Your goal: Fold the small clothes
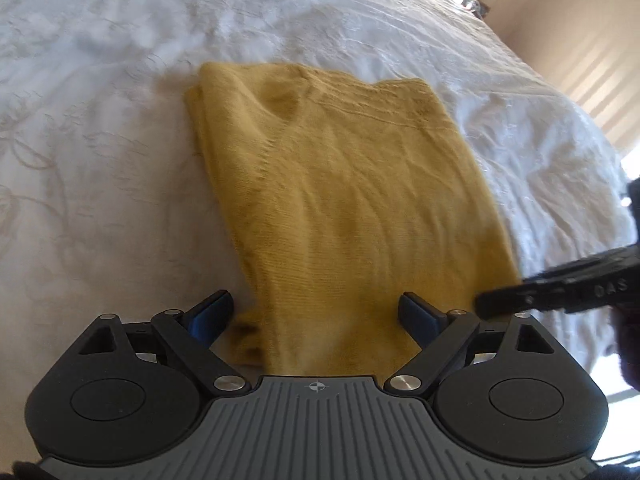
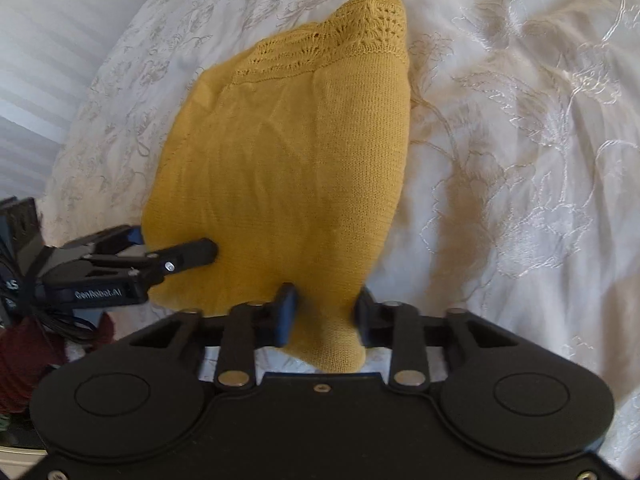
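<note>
Left wrist view: yellow knit top [image 1: 340, 184] lies folded flat on white embroidered bedspread [image 1: 100, 160], long side running from 12 to 6 o'clock. Lace hem band sits at the far end, about 12. Left gripper [image 1: 316, 316] has its jaws wide apart, straddling the near left part of the knit; left finger [image 1: 212, 314] is off the cloth over the bedspread, right finger over the fabric. Nothing pinched between them. Right gripper [image 1: 520, 300] comes in from 3 o'clock at the near right edge of the top.

Right wrist view: right gripper [image 2: 324, 316] is clamped on the near corner of the top [image 2: 288, 168], cloth bunched between both pads and a tab of it poking out toward the camera. Left gripper [image 2: 176, 248] enters at 9 o'clock, one finger lying on the fabric's left edge, jaws spread. Dark red sleeve [image 2: 28, 360] shows at 8 o'clock. Bedspread [image 2: 520, 160] wrinkled at 3.
</note>
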